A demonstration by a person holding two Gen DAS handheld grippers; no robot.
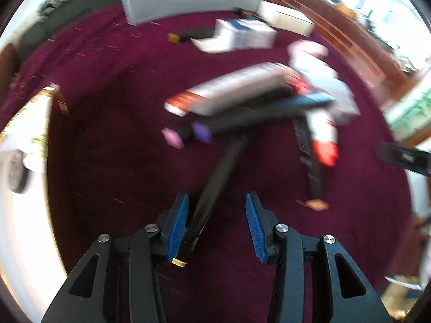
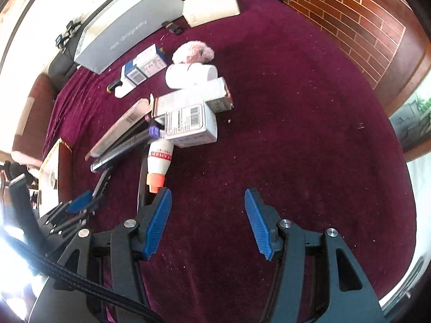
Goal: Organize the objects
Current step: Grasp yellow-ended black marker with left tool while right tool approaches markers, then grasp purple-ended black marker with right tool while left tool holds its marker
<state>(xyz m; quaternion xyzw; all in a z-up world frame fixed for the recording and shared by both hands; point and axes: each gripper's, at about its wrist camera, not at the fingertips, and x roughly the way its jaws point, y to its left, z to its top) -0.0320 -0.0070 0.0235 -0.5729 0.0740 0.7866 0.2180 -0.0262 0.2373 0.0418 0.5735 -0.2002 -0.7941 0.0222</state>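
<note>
From the left wrist, blurred with motion, the left gripper (image 1: 216,224) has its jaws wide; a slim black pen (image 1: 215,185) leans against its left pad, unclamped, running up to the heap on the maroon bench (image 1: 107,107). It looks light, stiff and slick, best pinched mid-barrel. From the right wrist, the right gripper (image 2: 207,222) hangs wide and empty near a white tube (image 2: 159,158).

A heap of white boxes (image 2: 188,123), black pens (image 2: 126,145) and an orange-capped white bottle (image 2: 159,161) is piled on the maroon cloth, items overlapping.
</note>
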